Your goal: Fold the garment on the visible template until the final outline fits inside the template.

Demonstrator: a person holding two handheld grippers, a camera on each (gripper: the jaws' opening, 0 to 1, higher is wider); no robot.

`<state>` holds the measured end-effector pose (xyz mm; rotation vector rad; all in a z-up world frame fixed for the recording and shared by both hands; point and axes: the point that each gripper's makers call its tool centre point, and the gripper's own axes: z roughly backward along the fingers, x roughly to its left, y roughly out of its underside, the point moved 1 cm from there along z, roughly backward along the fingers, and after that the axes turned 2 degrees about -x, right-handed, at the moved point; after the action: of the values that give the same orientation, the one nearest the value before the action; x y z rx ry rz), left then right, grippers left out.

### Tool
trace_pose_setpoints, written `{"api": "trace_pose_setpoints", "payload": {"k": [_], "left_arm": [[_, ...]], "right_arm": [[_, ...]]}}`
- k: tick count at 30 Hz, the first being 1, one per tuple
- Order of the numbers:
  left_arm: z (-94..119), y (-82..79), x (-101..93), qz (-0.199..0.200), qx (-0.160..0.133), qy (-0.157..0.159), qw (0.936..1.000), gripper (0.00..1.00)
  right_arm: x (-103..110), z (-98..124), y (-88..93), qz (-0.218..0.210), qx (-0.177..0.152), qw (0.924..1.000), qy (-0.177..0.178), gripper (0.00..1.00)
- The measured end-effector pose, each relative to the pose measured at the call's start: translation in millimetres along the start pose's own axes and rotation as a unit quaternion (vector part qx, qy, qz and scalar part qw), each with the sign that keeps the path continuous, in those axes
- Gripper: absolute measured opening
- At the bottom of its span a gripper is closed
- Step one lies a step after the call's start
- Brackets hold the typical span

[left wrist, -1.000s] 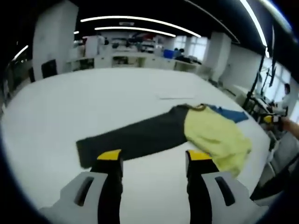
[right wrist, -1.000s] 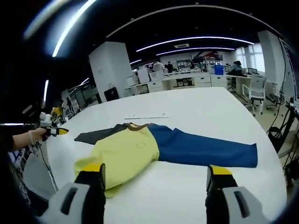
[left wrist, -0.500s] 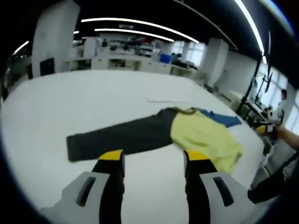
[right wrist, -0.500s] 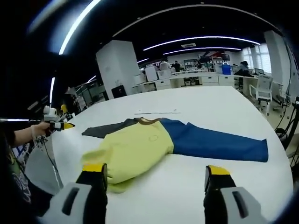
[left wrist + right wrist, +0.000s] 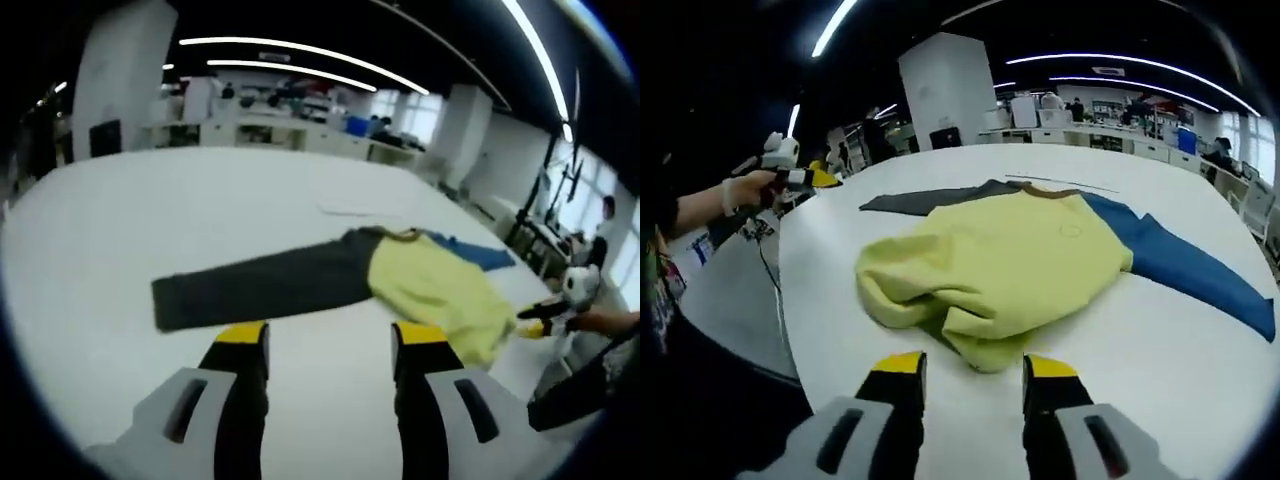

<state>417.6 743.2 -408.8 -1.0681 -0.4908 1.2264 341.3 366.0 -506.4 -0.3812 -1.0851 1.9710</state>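
1. garment (image 5: 1025, 255) lies flat on the big white table (image 5: 1200, 370), a long-sleeve top with a pale yellow body, one dark grey sleeve (image 5: 262, 291) and one blue sleeve (image 5: 1195, 270)
2. in the left gripper view the grey sleeve stretches out toward the left of the frame, the yellow body (image 5: 432, 297) sits right of centre, and a bit of blue sleeve (image 5: 478, 253) pokes out behind it
3. in the right gripper view the yellow body is bunched and partly folded over itself near the table edge, with a brownish collar (image 5: 1048, 188) at the far side; grey sleeve goes back-left, blue sleeve runs off to the right
4. left gripper (image 5: 328, 345): jaws parted with a clear gap, nothing between them, hovering over bare table just short of the garment
5. right gripper (image 5: 974, 368): jaws apart with a narrower gap, nothing held, tips just short of the yellow hem
6. the right gripper also shows at the right edge of the left gripper view (image 5: 548, 318), held by a hand (image 5: 600, 322), close to the yellow hem
7. the left gripper shows at the left of the right gripper view (image 5: 800, 176), in a gloved hand (image 5: 745, 190), off the table edge and well apart from the garment
8. a thin pale strip or sheet (image 5: 358, 209) lies on the table beyond the collar; can't tell what it is
9. background is an open office with desks (image 5: 290, 125) and ceiling light strips (image 5: 300, 52)
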Motion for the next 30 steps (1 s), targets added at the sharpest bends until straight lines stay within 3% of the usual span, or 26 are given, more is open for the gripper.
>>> {"api": "trace_pose_setpoints", "payload": {"k": [3, 6, 10, 15, 18, 24, 30], "left_arm": [[6, 2.5, 3.5, 0.004, 0.0, -0.003, 1.0, 0.45], [10, 5.2, 5.2, 0.012, -0.003, -0.005, 0.9999, 0.45], [14, 9.6, 9.6, 0.021, -0.009, -0.009, 0.9997, 0.45], [16, 17.4, 11.4, 0.038, -0.017, -0.012, 0.9991, 0.44], [17, 21.6, 11.6, 0.047, -0.021, -0.013, 0.9986, 0.43], [23, 26.5, 12.7, 0.064, -0.027, -0.018, 0.9974, 0.43], [29, 27.8, 17.3, 0.073, -0.031, -0.027, 0.9965, 0.42]], "right_arm": [[-2, -6, -5.1, -0.013, -0.001, 0.9999, 0.003, 0.22], [-7, -2, -10.7, -0.014, -0.001, 0.9998, 0.015, 0.0], [-9, 7, -27.9, -0.036, -0.006, 0.9993, -0.003, 0.0], [-12, 12, -71.6, -0.058, -0.007, 0.9975, -0.039, 0.0], [-19, -3, -91.4, -0.054, 0.008, 0.9973, -0.049, 0.0], [-22, -37, -108.8, -0.061, 0.048, 0.9946, -0.068, 0.0], [-27, -79, -110.9, -0.044, 0.084, 0.993, -0.07, 0.0]]}}
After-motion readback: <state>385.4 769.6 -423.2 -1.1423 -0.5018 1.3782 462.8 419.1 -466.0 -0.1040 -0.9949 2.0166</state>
